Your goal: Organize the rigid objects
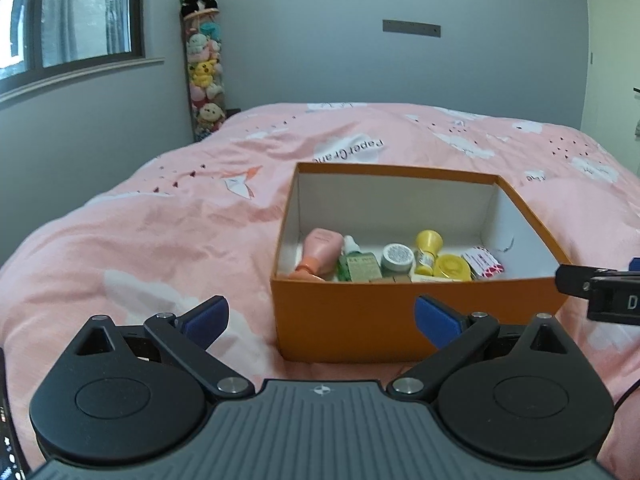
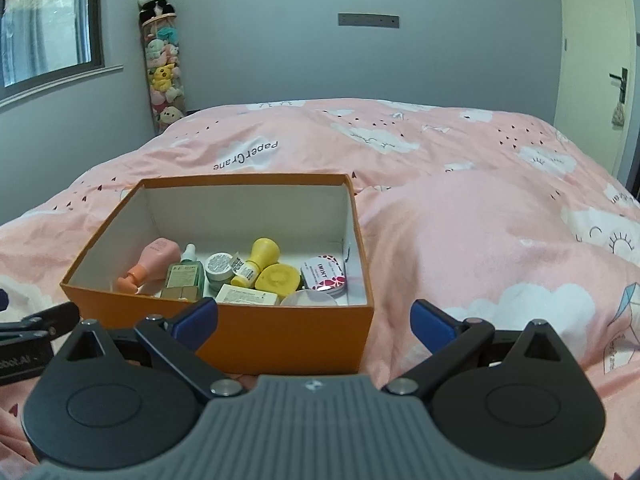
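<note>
An orange box (image 1: pixel 348 312) (image 2: pixel 280 332) with a white inside sits on the pink bed. Inside it lie a pink pump bottle (image 1: pixel 320 256) (image 2: pixel 154 262), a green dropper bottle (image 1: pixel 356 264) (image 2: pixel 186 274), a small grey jar (image 1: pixel 397 259) (image 2: pixel 219 266), a yellow bottle (image 1: pixel 427 250) (image 2: pixel 258 260), a yellow round tin (image 1: pixel 452 267) (image 2: pixel 278 277) and a pink-and-white mint tin (image 1: pixel 484 266) (image 2: pixel 325 276). My left gripper (image 1: pixel 322 322) stands open before the box's near left corner, with nothing between its blue pads. My right gripper (image 2: pixel 314 322) is open at the near right corner, likewise with nothing held.
The pink bedspread (image 1: pixel 160 240) (image 2: pixel 480 220) spreads around the box on all sides. A tall holder of plush toys (image 1: pixel 204 68) (image 2: pixel 164 60) stands in the far corner by a window (image 1: pixel 72 20). A door (image 2: pixel 592 60) is at the right.
</note>
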A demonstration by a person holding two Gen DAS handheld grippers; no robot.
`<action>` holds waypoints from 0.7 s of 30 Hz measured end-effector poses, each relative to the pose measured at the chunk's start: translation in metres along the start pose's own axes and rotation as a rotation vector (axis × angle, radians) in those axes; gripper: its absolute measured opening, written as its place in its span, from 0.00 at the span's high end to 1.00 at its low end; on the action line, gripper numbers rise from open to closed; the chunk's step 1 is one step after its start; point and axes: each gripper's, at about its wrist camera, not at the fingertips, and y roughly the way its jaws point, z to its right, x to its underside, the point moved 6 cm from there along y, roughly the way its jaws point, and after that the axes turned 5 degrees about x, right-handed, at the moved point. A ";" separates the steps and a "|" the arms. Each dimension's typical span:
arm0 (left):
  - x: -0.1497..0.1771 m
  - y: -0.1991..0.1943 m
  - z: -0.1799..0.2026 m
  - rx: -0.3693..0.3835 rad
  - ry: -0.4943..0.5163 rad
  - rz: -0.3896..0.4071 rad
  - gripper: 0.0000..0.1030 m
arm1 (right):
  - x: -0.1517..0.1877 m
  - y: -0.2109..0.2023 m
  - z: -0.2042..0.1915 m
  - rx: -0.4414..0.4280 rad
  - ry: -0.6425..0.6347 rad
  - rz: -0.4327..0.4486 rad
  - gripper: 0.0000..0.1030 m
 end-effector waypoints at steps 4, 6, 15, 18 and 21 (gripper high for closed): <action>0.002 0.002 0.002 0.012 0.002 -0.012 0.00 | 0.004 0.002 -0.005 -0.002 -0.030 -0.007 0.02; 0.002 0.003 0.002 0.017 0.003 -0.015 0.00 | 0.005 0.003 -0.005 -0.005 -0.031 -0.015 0.03; 0.003 0.005 0.002 0.011 0.001 -0.028 0.00 | 0.007 0.009 -0.009 -0.014 -0.044 -0.036 0.03; 0.004 0.006 0.002 0.013 0.000 -0.034 0.00 | 0.007 0.011 -0.009 -0.015 -0.042 -0.042 0.03; 0.004 0.006 0.002 0.012 0.000 -0.037 0.00 | 0.008 0.012 -0.008 -0.018 -0.037 -0.049 0.03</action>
